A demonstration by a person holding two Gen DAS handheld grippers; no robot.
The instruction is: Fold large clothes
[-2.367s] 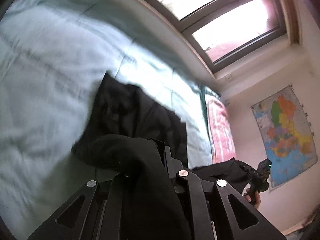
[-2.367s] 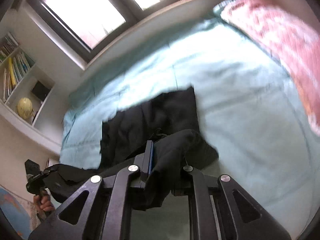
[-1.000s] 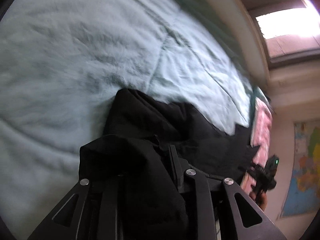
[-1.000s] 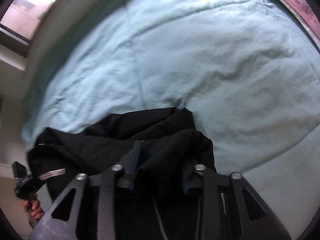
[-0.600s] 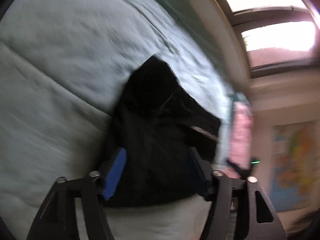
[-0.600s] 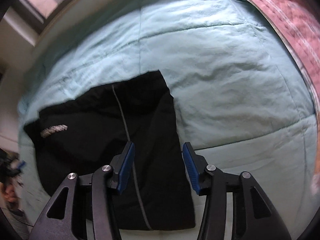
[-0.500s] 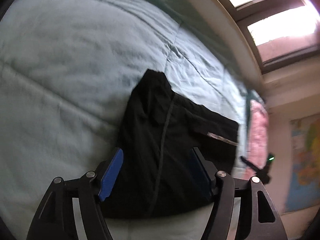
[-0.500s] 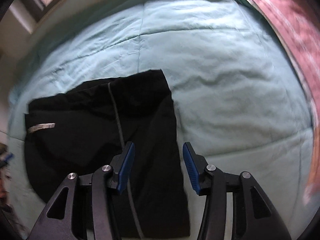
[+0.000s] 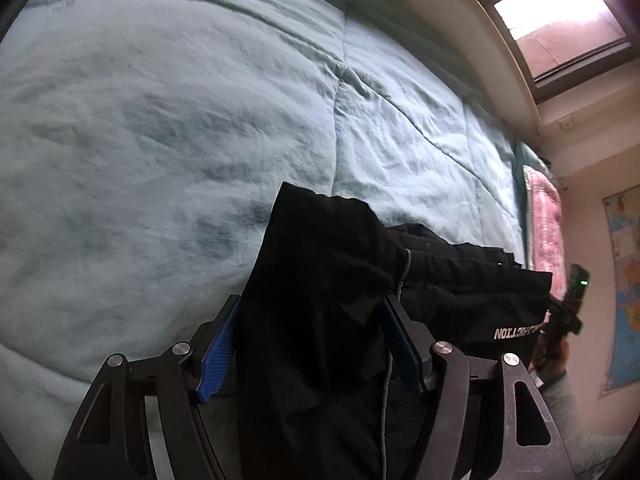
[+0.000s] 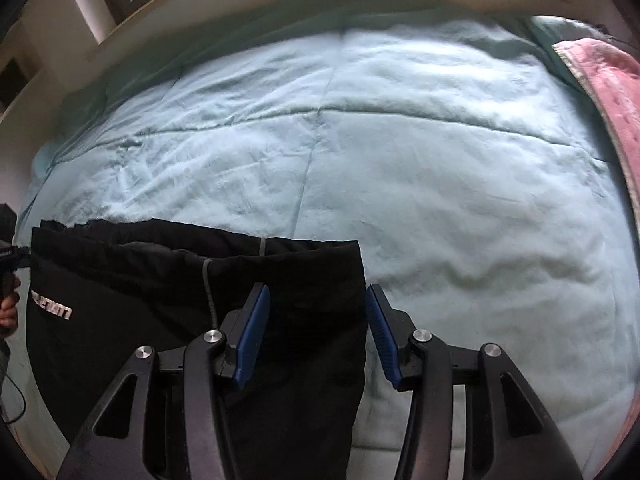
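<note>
Black trousers [image 10: 160, 320] lie folded on the pale green bed [image 10: 400, 160]. The right hand-held gripper [image 10: 318, 332] is spread, pinching nothing, over the fold's right edge. The left hand-held gripper [image 9: 310, 346] is spread too, its blue pads [image 9: 218, 346] either side of the cloth below it, not pressing. A pink blanket [image 10: 612, 88] lies far right.
</note>
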